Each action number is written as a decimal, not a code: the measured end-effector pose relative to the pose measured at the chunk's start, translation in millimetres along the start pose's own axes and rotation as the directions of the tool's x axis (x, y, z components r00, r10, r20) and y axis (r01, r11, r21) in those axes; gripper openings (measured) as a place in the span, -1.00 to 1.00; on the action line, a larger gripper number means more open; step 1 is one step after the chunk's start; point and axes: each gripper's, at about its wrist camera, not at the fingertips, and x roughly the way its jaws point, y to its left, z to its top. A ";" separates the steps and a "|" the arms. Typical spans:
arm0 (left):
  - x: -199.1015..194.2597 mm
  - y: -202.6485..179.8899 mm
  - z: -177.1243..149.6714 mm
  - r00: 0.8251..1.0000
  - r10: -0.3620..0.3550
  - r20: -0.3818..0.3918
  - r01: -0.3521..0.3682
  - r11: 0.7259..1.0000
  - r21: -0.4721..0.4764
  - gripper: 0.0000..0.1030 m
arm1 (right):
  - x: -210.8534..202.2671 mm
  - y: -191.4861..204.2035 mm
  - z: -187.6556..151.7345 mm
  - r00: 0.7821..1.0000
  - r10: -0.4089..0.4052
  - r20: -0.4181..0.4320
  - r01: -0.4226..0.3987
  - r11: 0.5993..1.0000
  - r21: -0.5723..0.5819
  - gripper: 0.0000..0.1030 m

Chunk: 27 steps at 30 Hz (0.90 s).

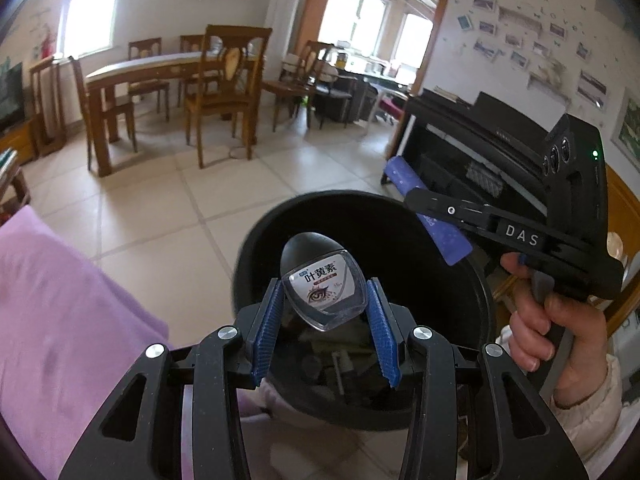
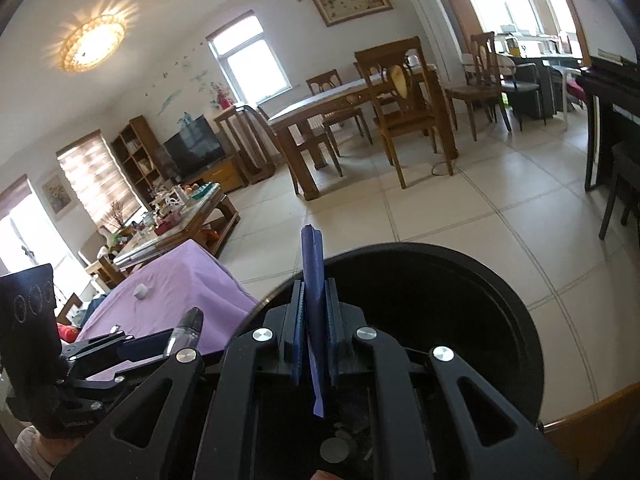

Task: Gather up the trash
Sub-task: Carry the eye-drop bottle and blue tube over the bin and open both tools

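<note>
A small eye-drop bottle [image 1: 322, 284] with a black cap and white label sits between the blue pads of my left gripper [image 1: 325, 286], which is shut on it. It hangs over the open mouth of a round black bin [image 1: 420, 272] that has several scraps at the bottom. My right gripper [image 2: 314, 284] is shut on a flat blue packet [image 2: 312, 256] that stands up between its pads, also above the bin [image 2: 460, 280]. The left wrist view shows the right gripper [image 1: 424, 200] with the packet [image 1: 404, 176] at the bin's far right rim. The right wrist view shows the bottle [image 2: 186, 328] at lower left.
A purple cloth [image 2: 180, 284] covers the surface left of the bin, with a small white cap [image 2: 141, 291] on it. A black piano [image 1: 480, 140] stands right of the bin. A wooden dining table [image 1: 152, 68] with chairs is across the tiled floor. A cluttered coffee table [image 2: 180, 212] stands at left.
</note>
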 end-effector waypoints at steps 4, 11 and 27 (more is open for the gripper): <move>19.3 -10.9 1.8 0.999 -0.008 -0.035 0.008 1.000 0.024 -0.15 | 0.6 -12.3 -4.8 1.000 0.004 -0.026 -0.004 1.000 0.028 -0.70; 3.2 -12.4 1.0 0.998 0.068 -0.006 -0.068 0.996 0.055 0.75 | -3.0 -15.7 -6.3 1.000 0.017 -0.021 -0.016 0.999 0.049 0.90; -156.2 203.7 -69.6 0.891 0.447 -0.077 -0.452 0.862 -0.231 0.75 | 54.9 98.2 -14.6 0.983 0.105 -0.150 -0.125 0.984 -0.130 0.90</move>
